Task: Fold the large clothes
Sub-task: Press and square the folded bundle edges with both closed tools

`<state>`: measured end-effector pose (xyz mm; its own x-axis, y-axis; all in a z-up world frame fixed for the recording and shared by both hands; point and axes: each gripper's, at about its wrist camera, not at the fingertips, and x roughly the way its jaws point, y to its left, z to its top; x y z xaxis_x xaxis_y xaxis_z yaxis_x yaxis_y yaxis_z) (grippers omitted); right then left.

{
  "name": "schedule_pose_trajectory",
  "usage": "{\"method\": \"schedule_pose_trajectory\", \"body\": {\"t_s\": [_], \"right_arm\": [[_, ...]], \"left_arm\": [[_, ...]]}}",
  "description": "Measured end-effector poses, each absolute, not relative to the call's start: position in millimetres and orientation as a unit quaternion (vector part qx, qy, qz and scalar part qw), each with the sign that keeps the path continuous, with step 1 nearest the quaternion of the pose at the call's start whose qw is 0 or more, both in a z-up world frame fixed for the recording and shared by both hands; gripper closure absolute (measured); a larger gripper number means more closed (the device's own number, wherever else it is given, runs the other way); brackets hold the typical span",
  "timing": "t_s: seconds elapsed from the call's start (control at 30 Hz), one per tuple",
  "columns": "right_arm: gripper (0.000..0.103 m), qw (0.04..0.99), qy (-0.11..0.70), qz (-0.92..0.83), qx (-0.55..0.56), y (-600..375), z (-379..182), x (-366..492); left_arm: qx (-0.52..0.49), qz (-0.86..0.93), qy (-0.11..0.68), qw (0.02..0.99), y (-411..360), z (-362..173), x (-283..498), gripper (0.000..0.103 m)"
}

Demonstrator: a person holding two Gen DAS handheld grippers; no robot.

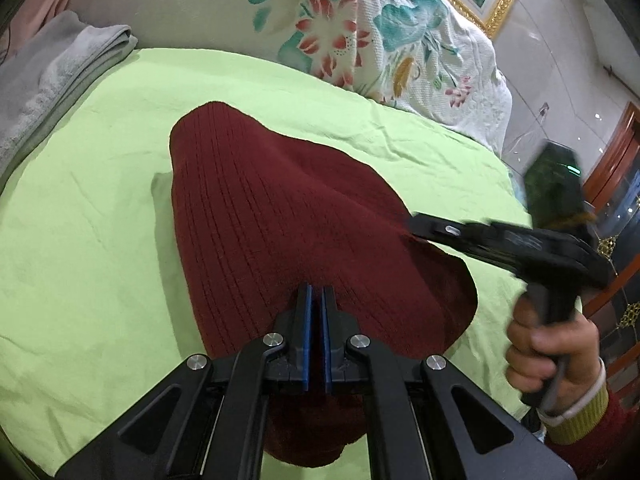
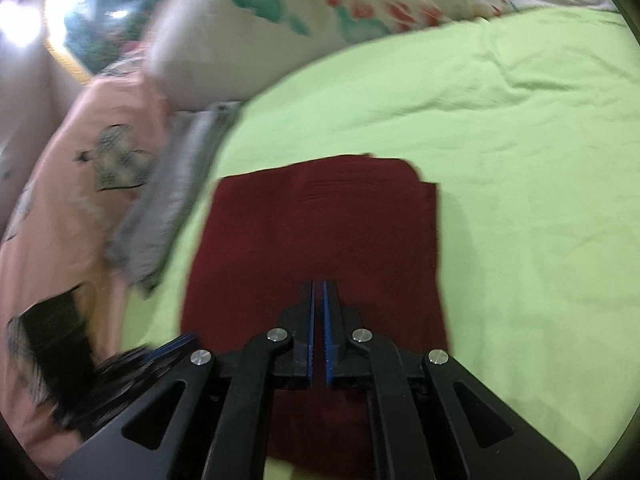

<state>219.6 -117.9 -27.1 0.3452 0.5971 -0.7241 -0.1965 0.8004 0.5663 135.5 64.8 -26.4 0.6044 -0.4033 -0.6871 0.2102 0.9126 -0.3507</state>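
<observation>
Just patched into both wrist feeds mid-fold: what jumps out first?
A dark red knit sweater, already folded, lies mid-frame on a bright green sheet. The left gripper hangs shut above its near edge, and the right gripper reaches in from the right. Behind sits a floral quilt.

Knitted garment (image 1: pixel 280 208): showing dark maroon throughout, with fine vertical ribbing running along its length.
Bed sheet (image 1: pixel 88 200): showing plain light green, no print.
Quilt (image 1: pixel 360 40): displaying a white textured ground with teal leaves, red-pink blossoms and touches of yellow.
Folded towel (image 1: pixel 52 80): showing plain grey.
Pillow (image 2: pixel 80 168): showing pale pink with grey-black heart-shaped motifs.
Picture frame (image 1: pixel 504 4): showing gold with a white inner band.
Gripper fingers (image 1: pixel 306 320): showing black bodies with blue inner pads.
Sleeve cuff (image 1: pixel 580 416): showing yellow-green ribbing against dark red.
</observation>
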Motion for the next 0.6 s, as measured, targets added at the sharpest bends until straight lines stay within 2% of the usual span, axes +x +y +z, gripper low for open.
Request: {"method": "schedule_pose_trajectory", "body": {"t_s": [0.13, 0.23, 0.47, 0.6], "right_arm": [[0.099, 0.8, 0.542, 0.213, 0.147, -122, -43, 195], [0.103, 0.792, 0.544, 0.214, 0.174, -129, -56, 195], [0.099, 0.797, 0.536, 0.219, 0.174, -130, -35, 187], [0.099, 0.8, 0.532, 0.217, 0.174, -133, -26, 178]], "left_arm": [[-0.114, -0.169, 0.411, 0.889, 62, -27, 137, 0.1], [-0.106, -0.164, 0.411, 0.89, 57, -24, 135, 0.1], [-0.127, -0.136, 0.401, 0.897, 72, -5, 107, 0.095], [-0.135, -0.099, 0.397, 0.902, 83, 0, 89, 0.081]]}}
